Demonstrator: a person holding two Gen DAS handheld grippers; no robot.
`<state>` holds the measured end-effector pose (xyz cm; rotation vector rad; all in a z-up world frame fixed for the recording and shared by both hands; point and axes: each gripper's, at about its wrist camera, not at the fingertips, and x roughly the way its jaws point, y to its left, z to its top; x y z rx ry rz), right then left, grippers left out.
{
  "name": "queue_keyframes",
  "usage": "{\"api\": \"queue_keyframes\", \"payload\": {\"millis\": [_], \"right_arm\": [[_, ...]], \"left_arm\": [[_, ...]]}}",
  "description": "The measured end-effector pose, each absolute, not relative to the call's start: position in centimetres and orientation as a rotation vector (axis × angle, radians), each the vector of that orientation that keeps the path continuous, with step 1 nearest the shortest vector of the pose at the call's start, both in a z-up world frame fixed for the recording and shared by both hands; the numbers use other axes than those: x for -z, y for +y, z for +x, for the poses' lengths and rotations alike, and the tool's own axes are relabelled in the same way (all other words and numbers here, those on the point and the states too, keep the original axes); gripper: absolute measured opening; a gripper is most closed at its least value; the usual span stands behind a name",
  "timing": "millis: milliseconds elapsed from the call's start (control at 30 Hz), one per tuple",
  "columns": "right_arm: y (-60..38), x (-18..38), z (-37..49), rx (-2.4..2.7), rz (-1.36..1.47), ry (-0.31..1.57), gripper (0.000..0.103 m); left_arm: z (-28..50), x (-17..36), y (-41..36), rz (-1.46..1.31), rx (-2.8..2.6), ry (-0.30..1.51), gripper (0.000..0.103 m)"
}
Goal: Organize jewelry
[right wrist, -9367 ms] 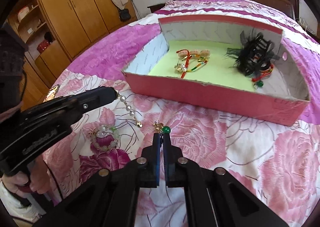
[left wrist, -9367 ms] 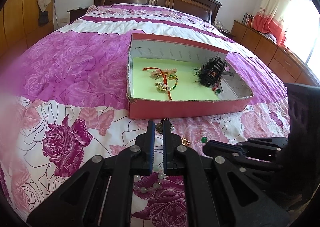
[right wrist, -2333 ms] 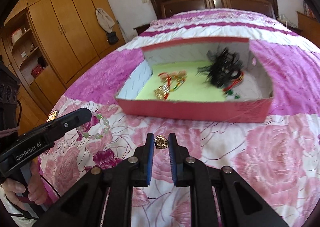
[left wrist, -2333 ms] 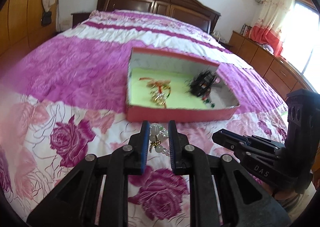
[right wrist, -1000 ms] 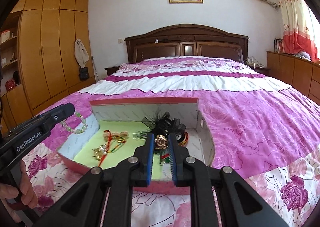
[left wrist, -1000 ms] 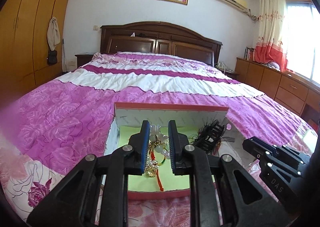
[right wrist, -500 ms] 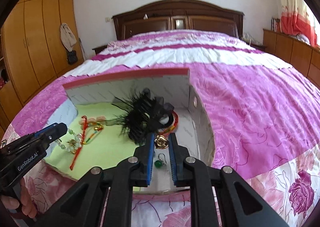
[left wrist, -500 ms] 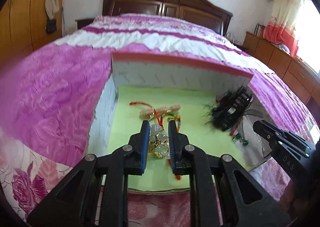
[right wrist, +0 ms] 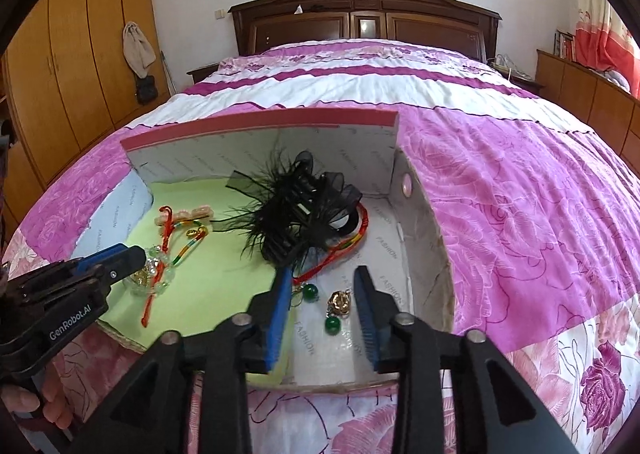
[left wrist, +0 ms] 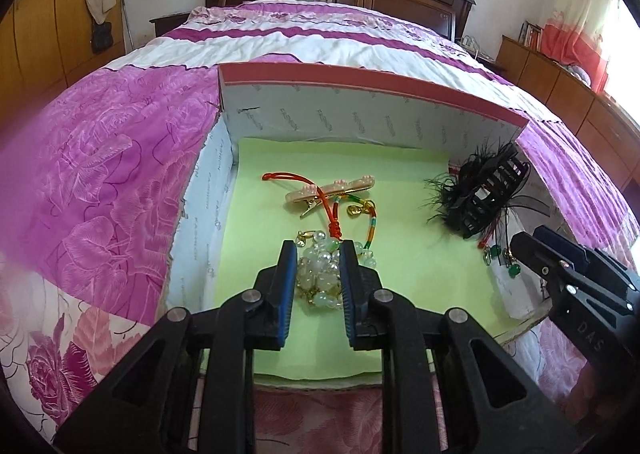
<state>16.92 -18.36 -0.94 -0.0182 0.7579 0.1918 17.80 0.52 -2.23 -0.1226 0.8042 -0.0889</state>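
The gold-and-green earring (right wrist: 339,308) lies on the box (right wrist: 420,222) floor near its right wall, loose between the right gripper (right wrist: 325,308)'s opening, moderately parted jaws. The left gripper (left wrist: 318,278), jaws narrow and opening, brackets a pale bead bracelet (left wrist: 318,274) on the green liner (left wrist: 412,254); whether the pads touch is unclear.

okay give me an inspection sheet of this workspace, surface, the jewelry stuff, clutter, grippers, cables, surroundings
Surface: floral pink bedspread carrying an open red box lined with green paper.
Job's things: bead bracelet on the paper; gold and green earring on the box's white floor; black feather hair claw, pink hair clip and red cord also inside.
Clutter: nothing seen.
Grippers: left hand-held gripper opening, bracelet between its jaws; right hand-held gripper opening, earring lying free between its jaws.
Cables: nothing seen.
Surroundings: dark headboard, wooden wardrobe.
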Motion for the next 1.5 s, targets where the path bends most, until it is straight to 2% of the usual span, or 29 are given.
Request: {"api": "queue_keyframes", "payload": {"millis": [500,833,1233,1500], "right_arm": [[-19.1,-2.0,13.7,-0.235,0.063,0.678,0.049],[-18.7,-4.3,8.9,-0.259,0.044,0.571,0.068],[-20.5,-4.0,4.1,-0.178,0.054,0.465,0.084],[-21.3,-2.5,3.2,-0.161,0.081,0.470,0.084]], "left_arm": [[14.3,-1.0,1.4,-0.113,0.103,0.711,0.031],[10.8,-3.0,1.7,-0.130,0.102,0.622,0.044],[7.6,-2.2,1.3,-0.124,0.063,0.539,0.049],[6.8,-1.3,0.2,-0.084,0.056,0.544,0.050]]}}
